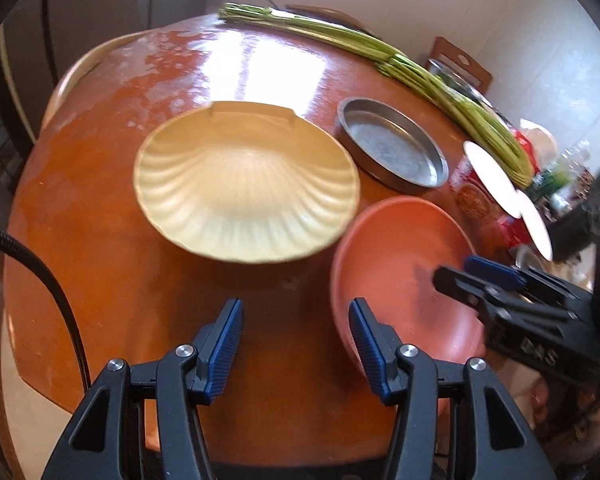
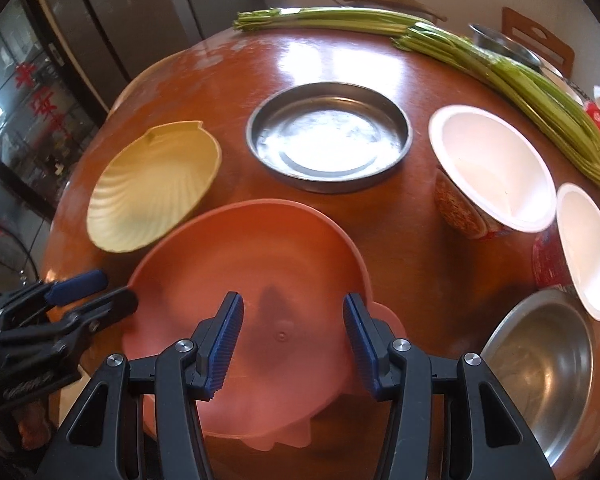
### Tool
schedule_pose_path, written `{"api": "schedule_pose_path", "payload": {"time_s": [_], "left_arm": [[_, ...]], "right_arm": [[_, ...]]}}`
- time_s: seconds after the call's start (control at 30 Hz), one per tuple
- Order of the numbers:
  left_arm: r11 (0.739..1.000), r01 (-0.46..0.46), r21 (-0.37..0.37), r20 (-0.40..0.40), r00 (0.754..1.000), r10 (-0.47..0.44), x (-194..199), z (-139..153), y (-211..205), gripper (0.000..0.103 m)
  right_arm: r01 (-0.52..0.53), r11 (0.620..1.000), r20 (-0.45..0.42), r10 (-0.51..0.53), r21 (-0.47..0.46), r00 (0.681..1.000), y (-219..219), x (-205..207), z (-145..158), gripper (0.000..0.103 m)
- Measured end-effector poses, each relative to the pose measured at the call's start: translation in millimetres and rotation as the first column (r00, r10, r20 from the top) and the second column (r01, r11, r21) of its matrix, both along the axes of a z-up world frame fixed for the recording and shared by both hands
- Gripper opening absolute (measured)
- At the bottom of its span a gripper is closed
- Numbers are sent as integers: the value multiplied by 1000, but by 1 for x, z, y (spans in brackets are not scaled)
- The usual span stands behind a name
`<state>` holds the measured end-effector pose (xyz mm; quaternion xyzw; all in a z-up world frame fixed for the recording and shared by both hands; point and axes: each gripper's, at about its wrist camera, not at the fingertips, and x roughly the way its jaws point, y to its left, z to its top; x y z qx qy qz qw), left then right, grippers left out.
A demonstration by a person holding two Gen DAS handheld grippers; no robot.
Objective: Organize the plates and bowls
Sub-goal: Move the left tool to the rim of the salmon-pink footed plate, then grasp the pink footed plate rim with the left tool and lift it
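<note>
Beneath the spread, empty right tongs (image 2: 293, 300) lay a salmon-pink plate (image 2: 260, 256). Ahead of the left tongs (image 1: 296, 308), likewise spread, sat a cream shell-shaped dish (image 1: 244, 188). Beyond stood a steel pan (image 2: 328, 136), a white bowl (image 2: 492, 168) and celery (image 2: 540, 92).

Two handheld grippers angled steeply downward: left gripper (image 1: 296, 330) and right gripper (image 2: 293, 326) both with jaws apart, empty

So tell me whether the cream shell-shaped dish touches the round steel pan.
Apart. The right wrist view shows bare brown table between the cream shell-shaped dish and the round steel pan.
</note>
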<state>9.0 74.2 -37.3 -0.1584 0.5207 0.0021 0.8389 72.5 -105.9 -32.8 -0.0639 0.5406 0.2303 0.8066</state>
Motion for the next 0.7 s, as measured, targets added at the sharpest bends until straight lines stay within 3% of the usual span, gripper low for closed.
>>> {"api": "schedule_pose_path", "payload": {"time_s": [0.27,0.37,0.47,0.7], "left_arm": [[996,74,-51,-36,996,-76,4,-10,-34,52],[994,89,-59,-24,996,-91,6,-9,-38,40],[993,94,-65,-25,995,-96,8,-10,-40,38],[997,58,-49,-26,998,-60,10,-11,-33,38]], "right_arm": [[-14,997,-42,17,72,999,-4,-8,-1,54],[-15,992,-63,23,122,998,-5,-9,0,54],[-29,988,-66,40,150,997,-3,-13,3,54],[12,1000,92,-12,1,996,-11,-3,23,54]]}}
